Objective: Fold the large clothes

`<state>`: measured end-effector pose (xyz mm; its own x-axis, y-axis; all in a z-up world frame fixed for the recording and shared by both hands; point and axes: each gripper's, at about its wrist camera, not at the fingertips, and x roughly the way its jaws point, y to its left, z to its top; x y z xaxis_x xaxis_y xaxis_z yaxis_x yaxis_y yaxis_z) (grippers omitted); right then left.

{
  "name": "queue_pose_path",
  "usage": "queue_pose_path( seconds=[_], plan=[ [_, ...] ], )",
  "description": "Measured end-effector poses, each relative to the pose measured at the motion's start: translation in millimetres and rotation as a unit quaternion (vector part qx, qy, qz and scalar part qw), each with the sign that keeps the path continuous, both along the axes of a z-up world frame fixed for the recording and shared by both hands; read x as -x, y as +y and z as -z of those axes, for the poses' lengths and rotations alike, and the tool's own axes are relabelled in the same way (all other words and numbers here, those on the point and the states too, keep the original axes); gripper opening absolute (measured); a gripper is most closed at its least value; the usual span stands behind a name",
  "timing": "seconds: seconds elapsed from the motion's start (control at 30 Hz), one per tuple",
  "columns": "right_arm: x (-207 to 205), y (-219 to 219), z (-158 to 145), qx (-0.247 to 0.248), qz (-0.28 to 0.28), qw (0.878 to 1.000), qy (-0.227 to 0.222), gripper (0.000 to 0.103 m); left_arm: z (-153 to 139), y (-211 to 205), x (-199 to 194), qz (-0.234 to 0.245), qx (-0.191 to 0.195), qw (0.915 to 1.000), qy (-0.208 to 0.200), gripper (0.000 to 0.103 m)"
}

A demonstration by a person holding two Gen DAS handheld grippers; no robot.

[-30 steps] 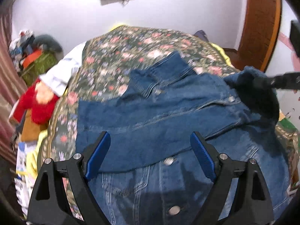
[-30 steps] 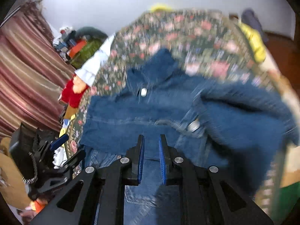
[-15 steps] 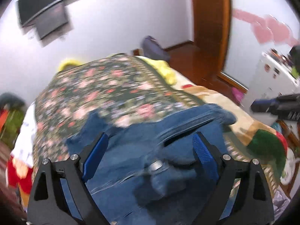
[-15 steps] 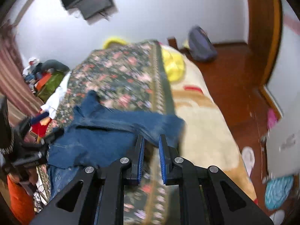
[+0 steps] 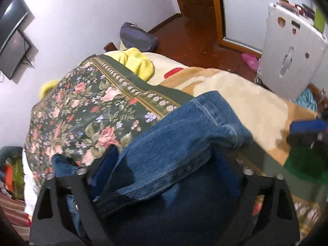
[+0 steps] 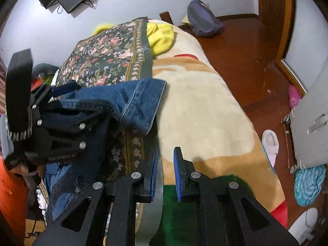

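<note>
A blue denim jacket (image 5: pixel 180 143) lies on the bed, one sleeve stretched out to the right over the floral cover's edge; its cuff (image 6: pixel 143 100) rests near the beige blanket. My left gripper (image 5: pixel 164 172) is open, its jaws wide apart on either side of the sleeve, with denim lying between and over them. It also shows in the right wrist view (image 6: pixel 61 94) at the left, among the denim. My right gripper (image 6: pixel 165 172) is nearly shut with a narrow gap and holds nothing; it hovers over the bed's near edge, right of the sleeve.
The bed has a dark floral cover (image 5: pixel 86 106) over a beige blanket (image 6: pixel 201 123). A yellow cloth (image 6: pixel 160 34) lies at the far end. A white cabinet (image 5: pixel 291 49), slippers (image 6: pixel 270 141) and a grey bag (image 6: pixel 205 18) are on the wooden floor to the right.
The right gripper has let go of the sleeve and drawn back to the right. The left gripper has swung right and lowered around the stretched sleeve.
</note>
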<state>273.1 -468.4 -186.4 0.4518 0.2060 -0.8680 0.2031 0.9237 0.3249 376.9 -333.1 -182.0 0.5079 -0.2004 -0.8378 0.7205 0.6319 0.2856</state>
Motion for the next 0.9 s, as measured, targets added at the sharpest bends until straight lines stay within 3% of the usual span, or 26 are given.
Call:
queue_pose_path(
  seconds=[0.07, 0.13, 0.27, 0.47, 0.67, 0.8, 0.9],
  plan=[
    [0.3, 2.7, 2.4, 0.002, -0.002, 1.0, 0.003, 0.012, 3.0, -3.3, -6.4, -0.009, 0.008, 0.9998, 0.014, 0.056],
    [-2.0, 6.0, 5.4, -0.006, -0.002, 1.0, 0.006, 0.012, 2.6, -1.0, -11.9, -0.02, 0.024, 0.9991, 0.03, 0.042],
    [-2.0, 10.6, 4.6, -0.02, -0.006, 1.0, 0.005, 0.012, -15.5, 15.4, -12.8, -0.037, 0.053, 0.9977, 0.023, 0.019],
    [-8.5, 28.8, -7.2, -0.016, -0.023, 1.0, 0.0, 0.012, -70.9, 68.6, -12.0, -0.071, 0.123, 0.9898, -0.013, 0.016],
    [-25.9, 64.7, -35.6, -0.014, -0.055, 0.998, -0.032, 0.012, -113.4, 163.2, -10.2, -0.131, 0.172, 0.975, -0.053, 0.015],
    [-43.5, 101.3, -49.2, -0.013, -0.085, 0.995, -0.048, 0.012, -101.1, 225.1, -3.1, -0.175, 0.174, 0.9677, -0.052, 0.014],
    [-58.5, 139.3, -43.5, -0.007, -0.121, 0.992, -0.038, 0.012, -69.3, 271.7, 4.0, -0.217, 0.158, 0.9624, -0.04, 0.014]
  ],
)
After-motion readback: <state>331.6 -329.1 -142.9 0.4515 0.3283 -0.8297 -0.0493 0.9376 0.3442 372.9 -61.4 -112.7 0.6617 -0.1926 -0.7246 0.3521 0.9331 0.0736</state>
